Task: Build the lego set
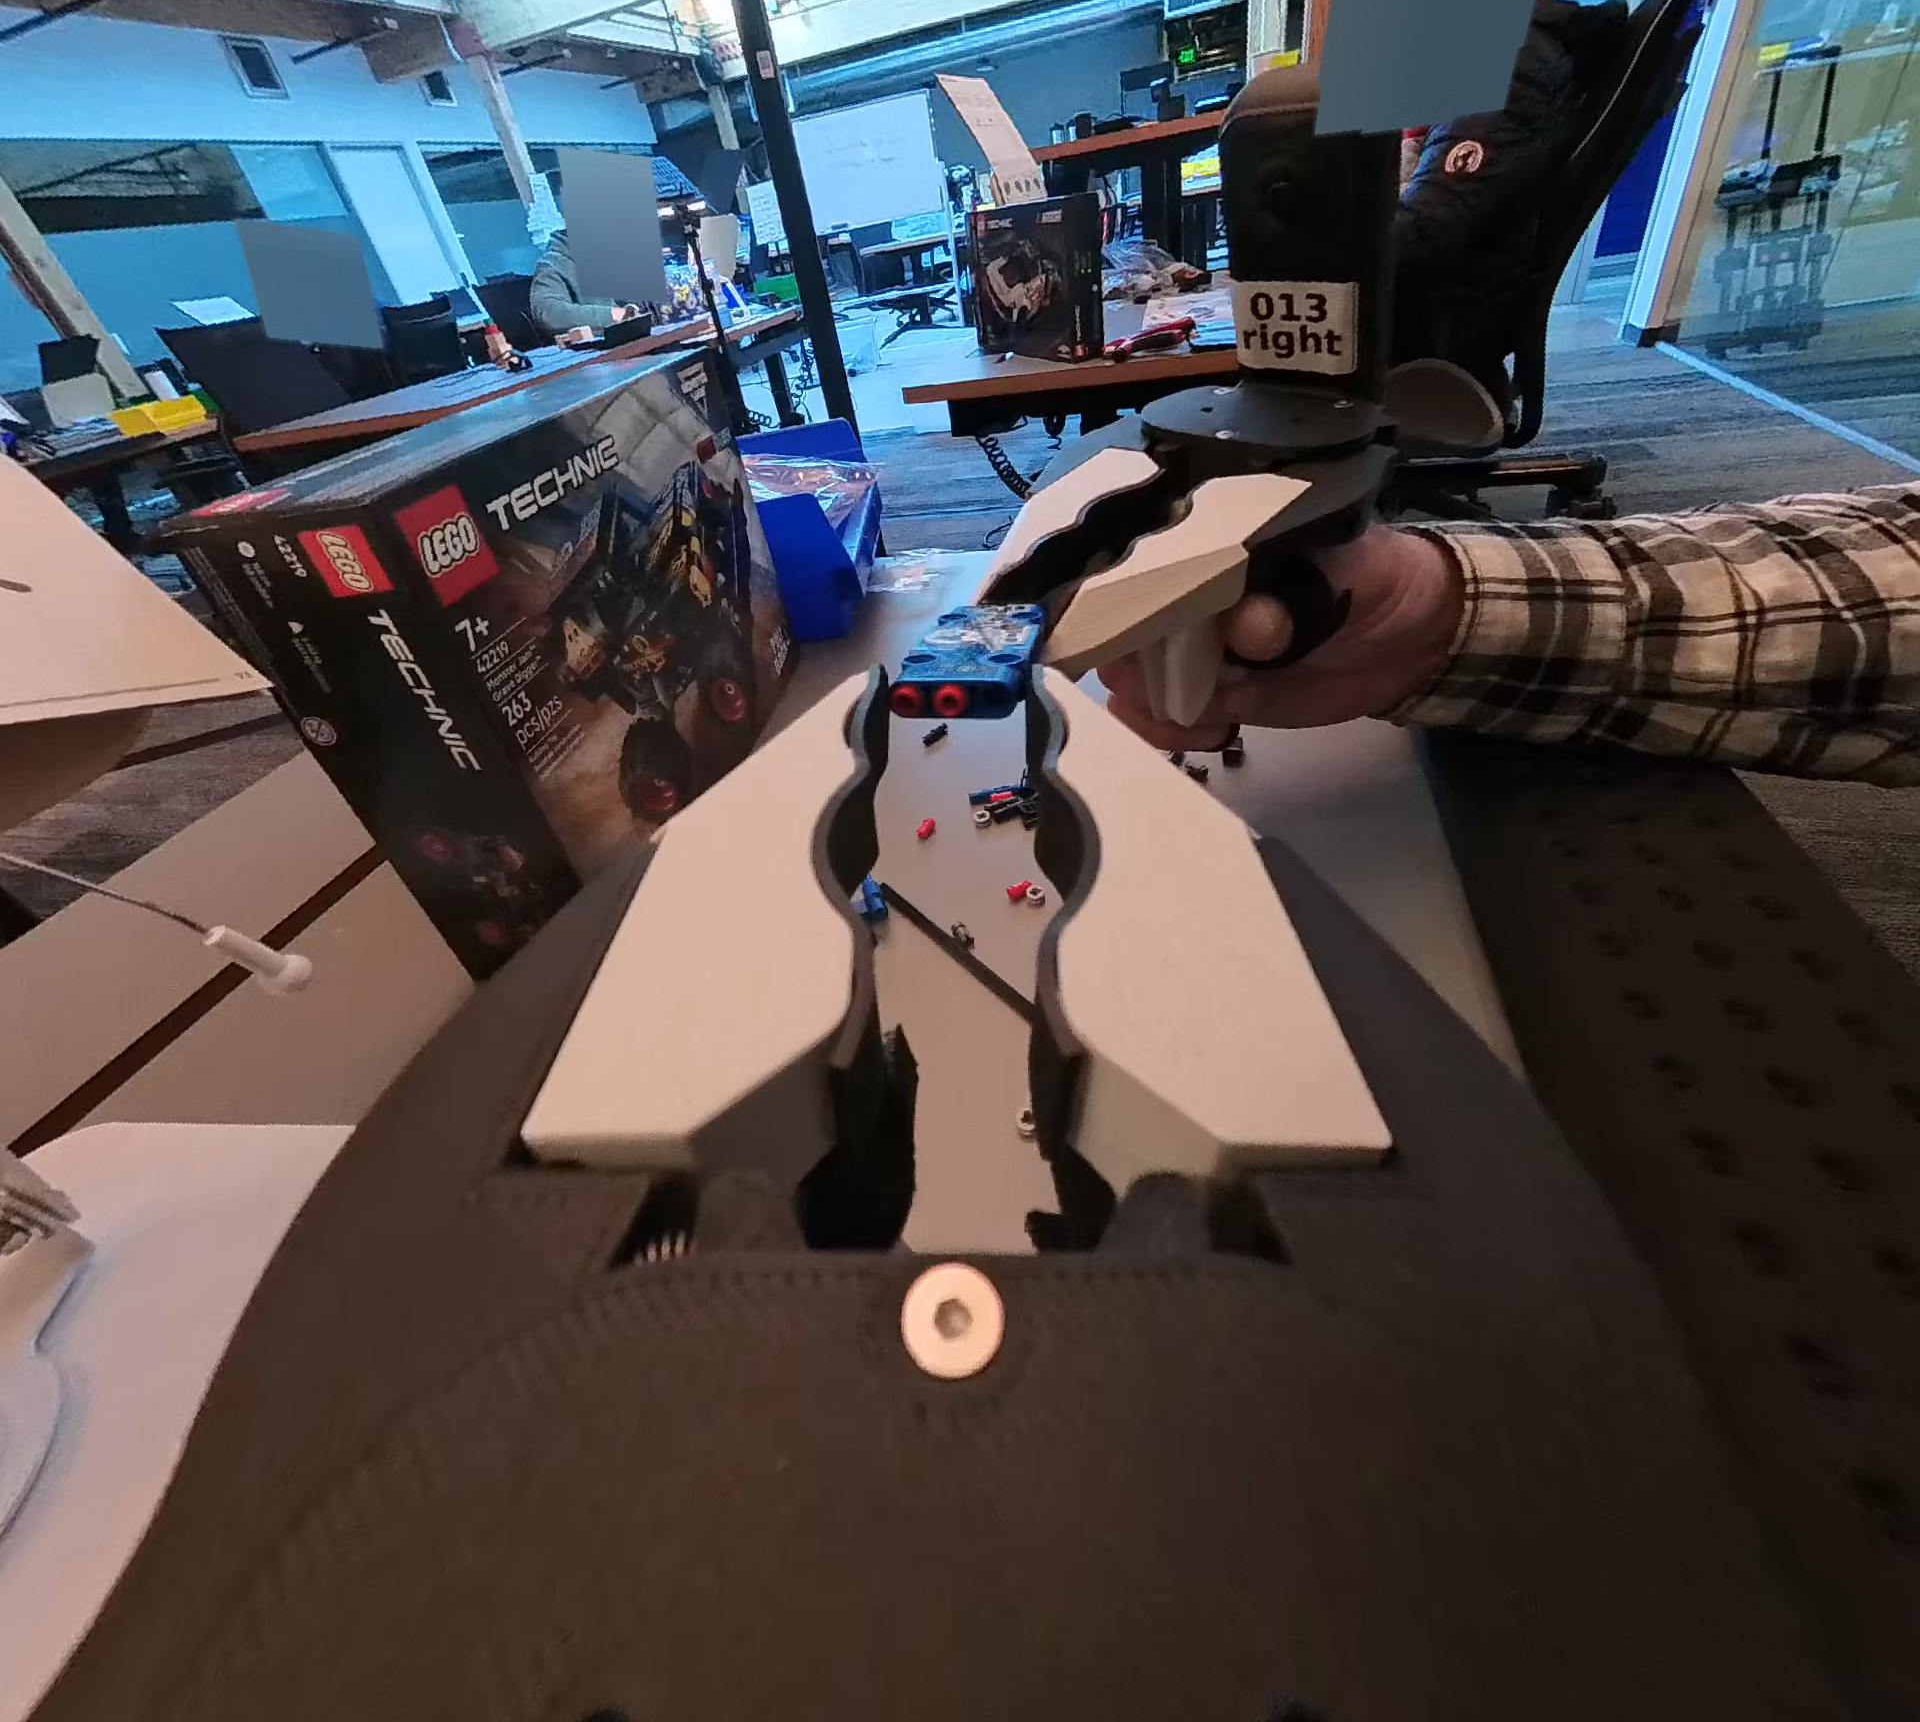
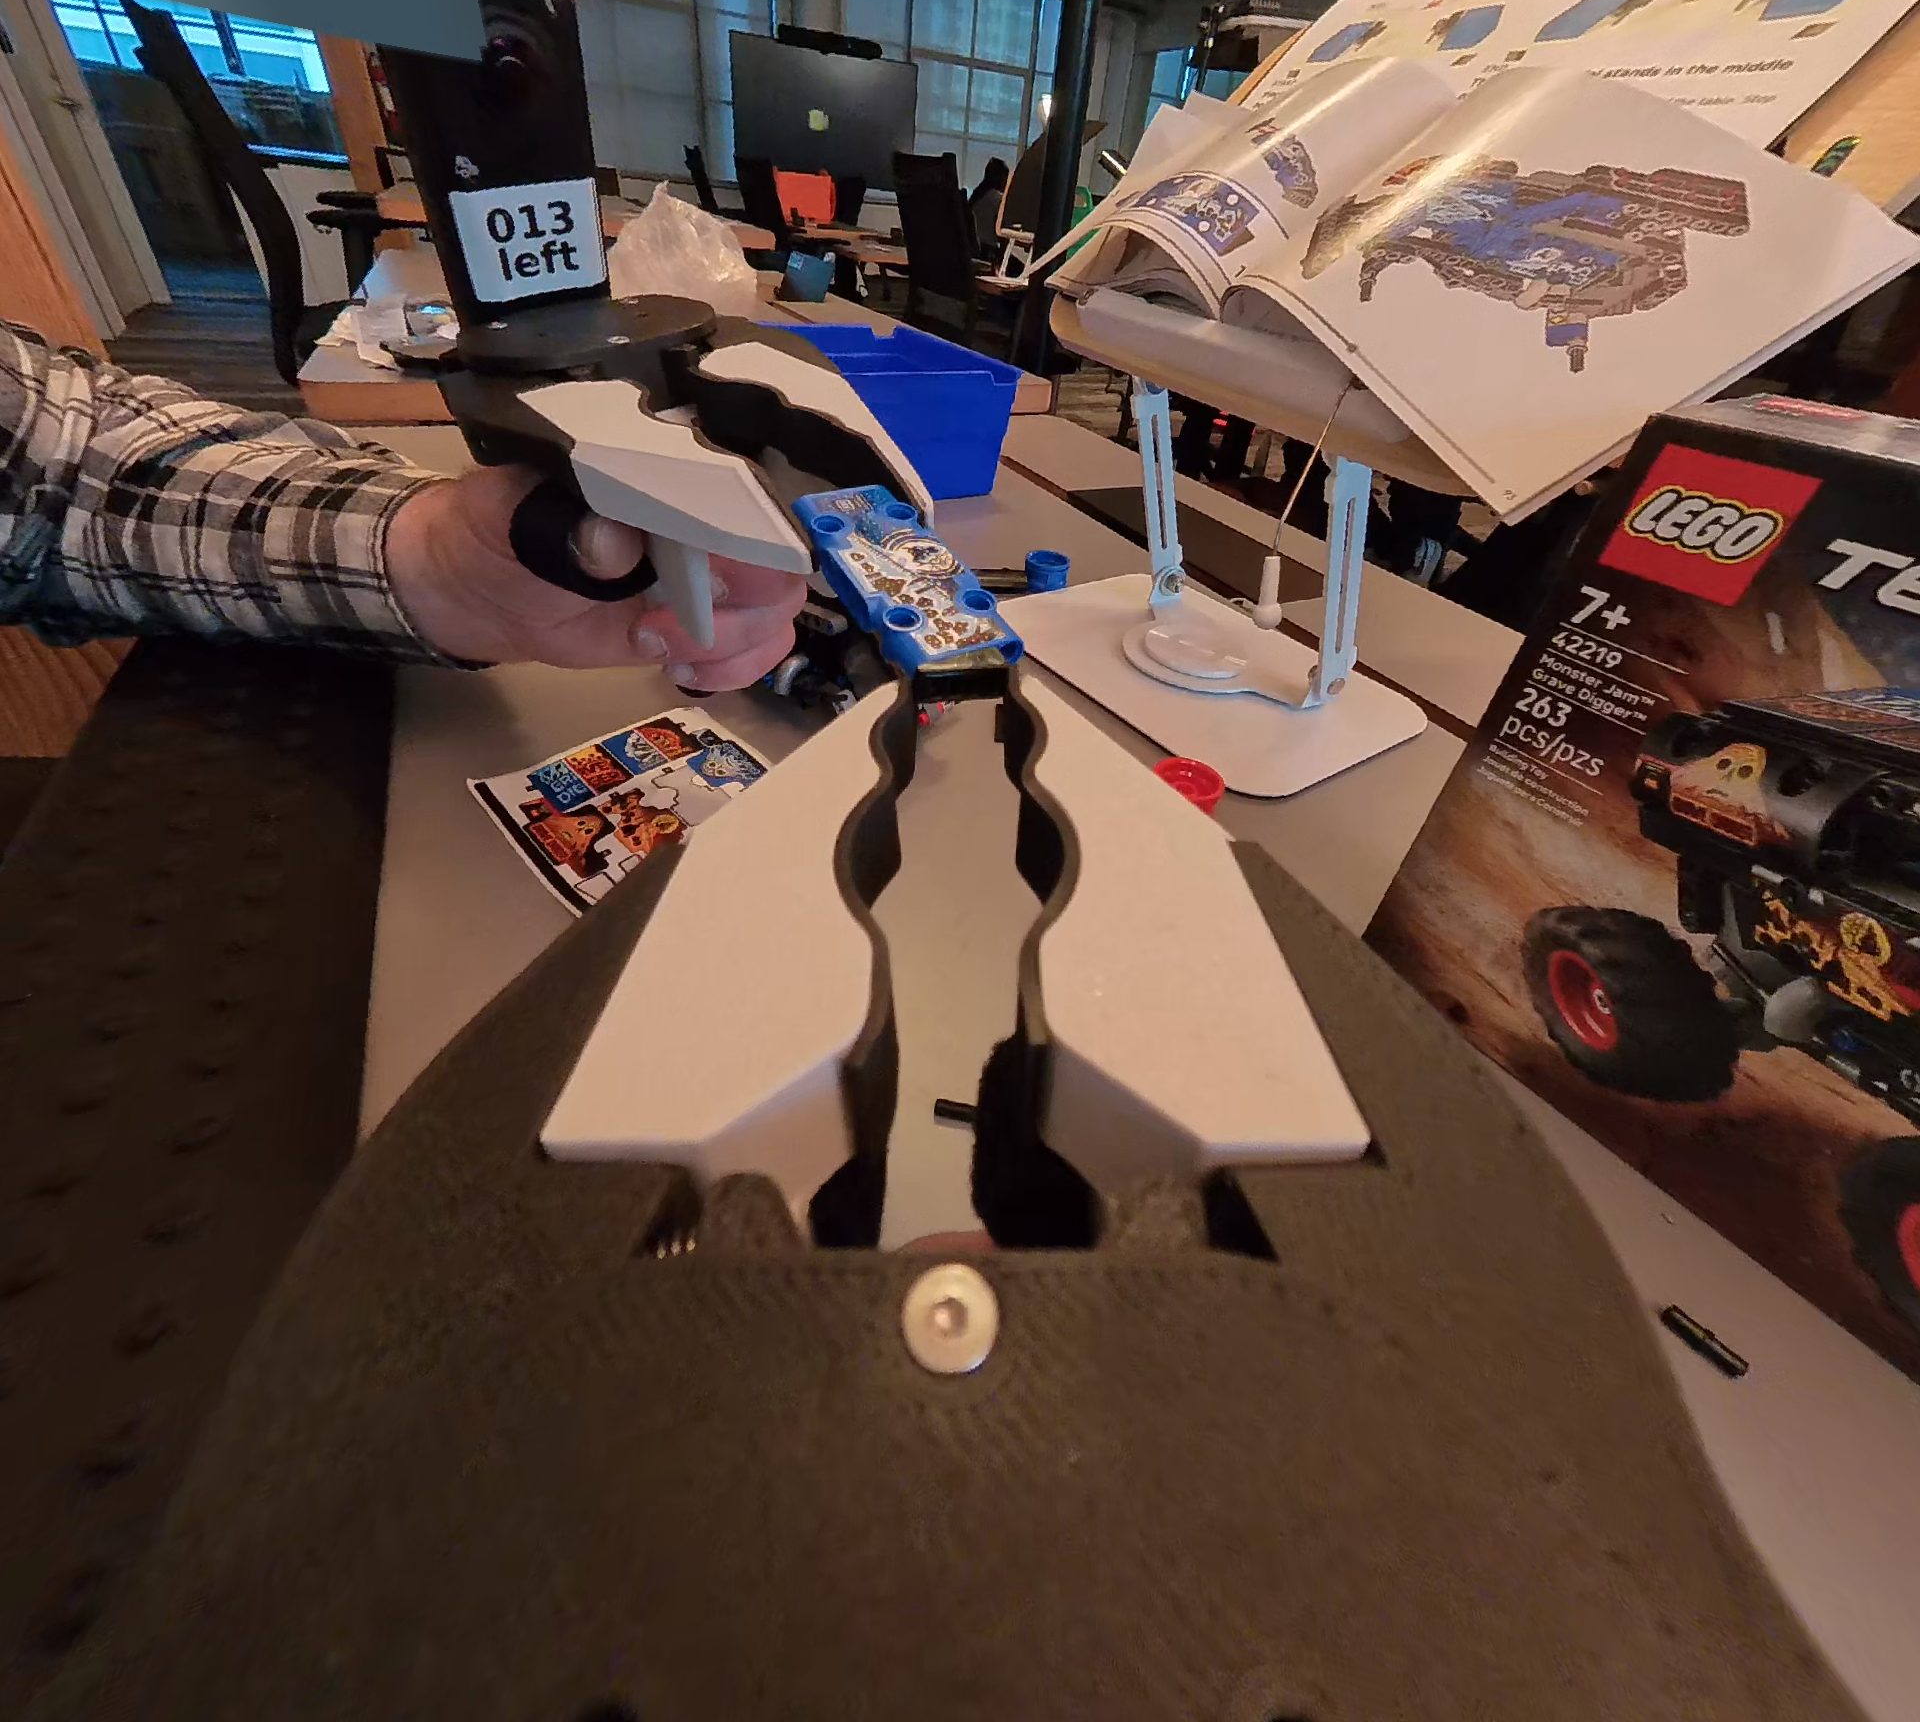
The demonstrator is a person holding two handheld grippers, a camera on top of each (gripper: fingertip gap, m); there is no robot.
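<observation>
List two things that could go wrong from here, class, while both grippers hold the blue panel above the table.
1. The blue panel is pinched only at its ends by the left gripper and right gripper; uneven pulling could twist it free.
2. If dropped, it may land among the small loose pins on the table and scatter them, possibly over the edge.

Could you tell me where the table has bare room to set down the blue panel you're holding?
Bare grey table left of the sticker sheet, and between the stand's base and the box. Crowded: loose pins beneath the blue panel.
</observation>
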